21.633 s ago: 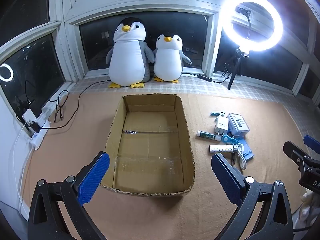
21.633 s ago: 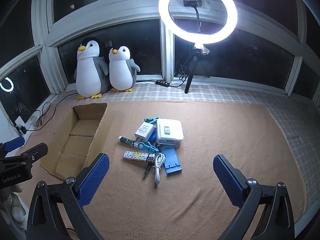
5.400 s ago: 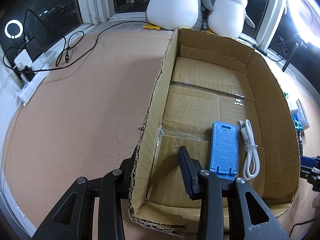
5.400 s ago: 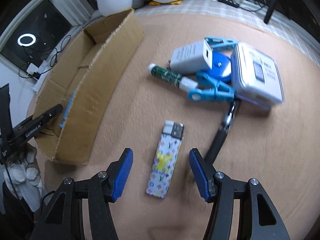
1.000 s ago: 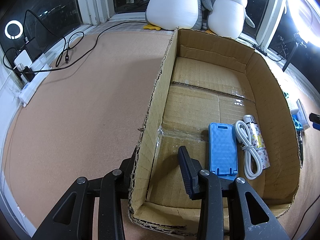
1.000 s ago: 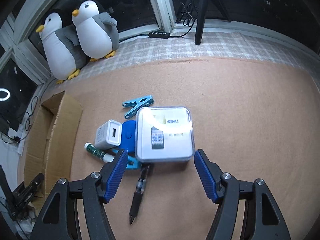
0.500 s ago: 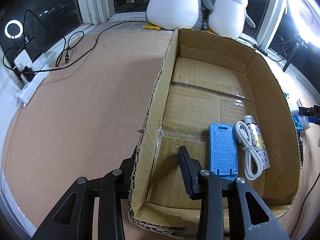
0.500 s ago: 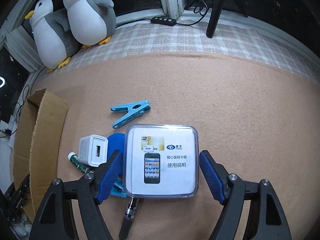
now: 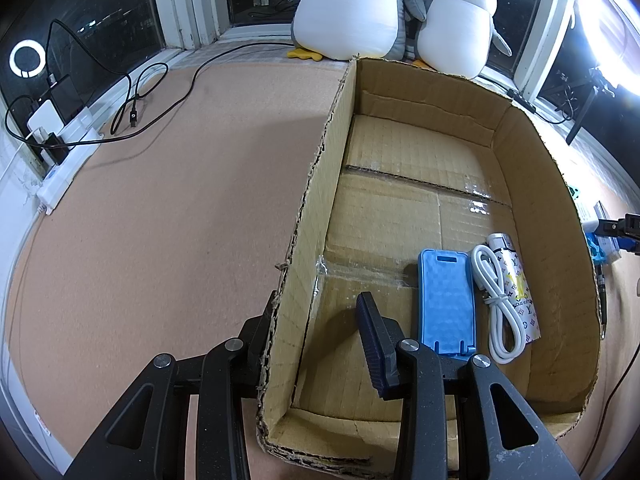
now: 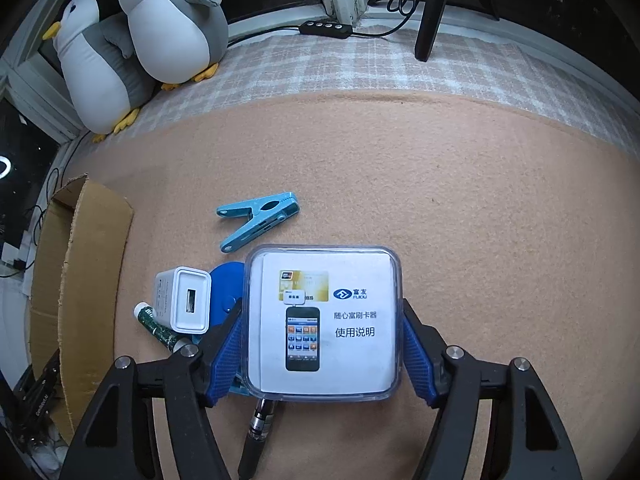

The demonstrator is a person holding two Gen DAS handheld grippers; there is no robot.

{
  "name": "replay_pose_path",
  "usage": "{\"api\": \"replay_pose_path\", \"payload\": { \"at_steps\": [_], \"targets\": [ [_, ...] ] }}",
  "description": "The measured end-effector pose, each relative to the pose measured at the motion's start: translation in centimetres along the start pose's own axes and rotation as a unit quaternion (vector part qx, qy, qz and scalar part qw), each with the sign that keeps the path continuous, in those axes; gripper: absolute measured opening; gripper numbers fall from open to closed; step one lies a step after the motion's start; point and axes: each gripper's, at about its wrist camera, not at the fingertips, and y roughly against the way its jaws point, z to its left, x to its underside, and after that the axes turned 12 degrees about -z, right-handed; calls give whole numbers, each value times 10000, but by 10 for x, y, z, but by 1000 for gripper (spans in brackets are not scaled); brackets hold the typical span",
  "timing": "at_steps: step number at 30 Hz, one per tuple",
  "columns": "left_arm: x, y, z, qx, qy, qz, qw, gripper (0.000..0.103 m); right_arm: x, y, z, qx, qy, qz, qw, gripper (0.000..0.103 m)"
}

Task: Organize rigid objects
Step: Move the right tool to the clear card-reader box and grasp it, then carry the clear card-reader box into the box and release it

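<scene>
My left gripper (image 9: 316, 344) is shut on the left wall of the cardboard box (image 9: 320, 200), one finger outside and one inside. In the box lie a blue phone stand (image 9: 446, 296), a white cable (image 9: 496, 300) and a patterned lighter (image 9: 516, 280). My right gripper (image 10: 322, 312) points down at a clear plastic case (image 10: 352, 280) with a printed leaflet. Its jaws are closing, and both blue pads (image 10: 228, 356) touch the case's sides. Beside the case lie a white charger (image 10: 186, 300), a green tube (image 10: 158, 328), a blue clothespin (image 10: 260, 220), a blue disc (image 10: 226, 284) and a black pen (image 10: 256, 432).
Two plush penguins (image 10: 160, 28) stand at the window, behind the box. A power strip and cables (image 9: 60, 160) lie at the far left of the tan mat. A ring light stand (image 10: 432, 12) rises at the back right. Bare mat (image 10: 500, 240) lies right of the case.
The right gripper came down and forward over the clear case, and its pads now meet the case's sides. The left gripper and the box have not moved.
</scene>
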Motion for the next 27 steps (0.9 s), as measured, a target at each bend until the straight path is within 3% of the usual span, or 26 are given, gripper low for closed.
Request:
{"api": "replay_pose_path", "payload": {
  "at_steps": [13, 19, 27],
  "targets": [
    [-1, -1, 0, 6, 11, -2, 10000, 39, -2, 32, 1, -183, -157, -302, 9993, 66],
    [-1, -1, 0, 7, 9, -1, 10000, 39, -11, 59, 34, -529, -90, -538, 9971, 66],
    [-1, -1, 1, 20, 19, -9, 10000, 39, -10, 82, 109, -1135, 348, -685, 9906, 66]
  ]
}}
